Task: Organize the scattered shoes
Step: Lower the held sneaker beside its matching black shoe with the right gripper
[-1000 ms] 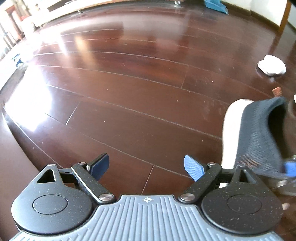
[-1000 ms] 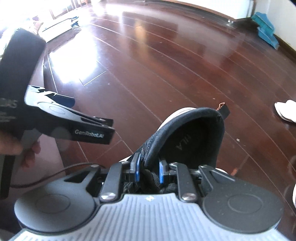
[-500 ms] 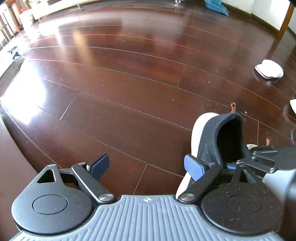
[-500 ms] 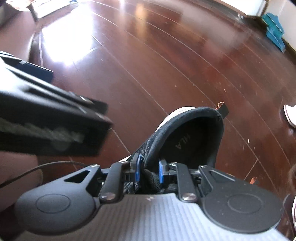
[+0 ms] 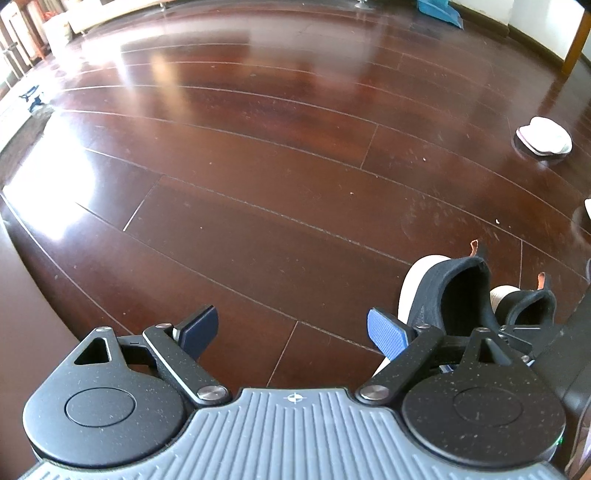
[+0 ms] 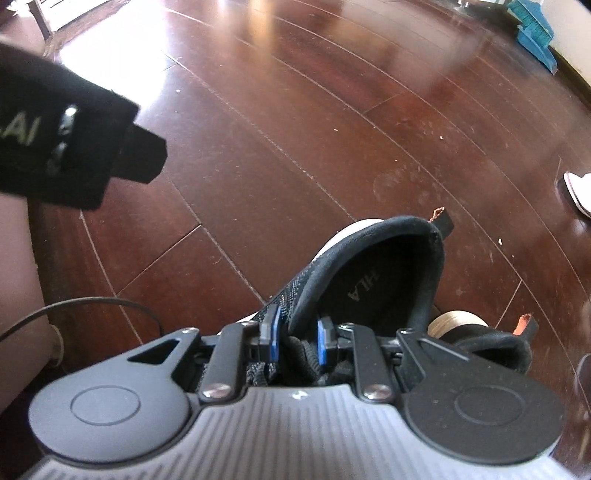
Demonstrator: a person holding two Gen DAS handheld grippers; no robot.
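My right gripper (image 6: pixel 297 341) is shut on the tongue side of a black knit sneaker (image 6: pixel 384 273) with a white sole and an orange heel tab. The same black sneaker (image 5: pixel 447 291) shows at the lower right of the left wrist view, heel pointing away. A second matching black sneaker (image 6: pixel 495 339) stands just to its right on the floor, also seen as the second sneaker (image 5: pixel 528 302) beside it. My left gripper (image 5: pixel 291 328) hangs open over bare floor, left of both shoes, holding nothing. Its black body (image 6: pixel 55 136) shows blurred at the upper left of the right wrist view.
Dark glossy wood floor (image 5: pixel 258 166) all around. A white shoe (image 5: pixel 543 138) lies far right, another white shoe edge (image 6: pixel 578 192) at the right border. Blue object (image 6: pixel 535 33) by the far wall. A thin black cable (image 6: pixel 92 302) runs at lower left.
The right gripper has carried the black sneaker down and leftward next to its mate on the floor. The left gripper stayed open and shifted slightly.
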